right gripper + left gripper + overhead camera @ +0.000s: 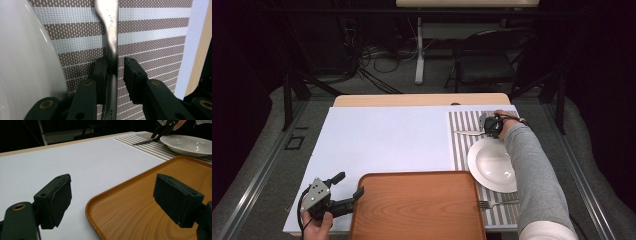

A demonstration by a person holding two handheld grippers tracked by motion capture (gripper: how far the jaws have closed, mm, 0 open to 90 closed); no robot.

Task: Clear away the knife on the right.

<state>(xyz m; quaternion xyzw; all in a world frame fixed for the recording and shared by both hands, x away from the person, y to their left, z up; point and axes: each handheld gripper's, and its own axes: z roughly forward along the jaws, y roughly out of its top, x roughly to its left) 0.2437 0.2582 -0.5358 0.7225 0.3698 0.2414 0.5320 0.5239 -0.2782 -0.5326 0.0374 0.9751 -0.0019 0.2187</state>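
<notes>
High view frames a white desk (377, 145) on which a wooden tray (417, 205) lies at the near edge, with a striped placemat (462, 145) to its right. On the placemat a white plate (492, 165) is seen, a fork (497, 203) lies near the front edge, and a piece of silver cutlery (468, 133) lies beyond the plate. The right gripper (491, 127) is lowered over the handle of that cutlery. In the right gripper view the handle (111, 50) is seen running between the two jaws: the left pad appears to touch it, while a narrow gap is left at the right pad, so the grasp is judged not yet complete. The left gripper (346, 189) is held wide open at the tray's near left corner, one jaw over the bare desk and the other over the tray (140, 202), with nothing gripped. The work is judged to be at an early stage: the tray is bare, and the plate, the fork and the cutlery are not yet lifted off the placemat.
</notes>
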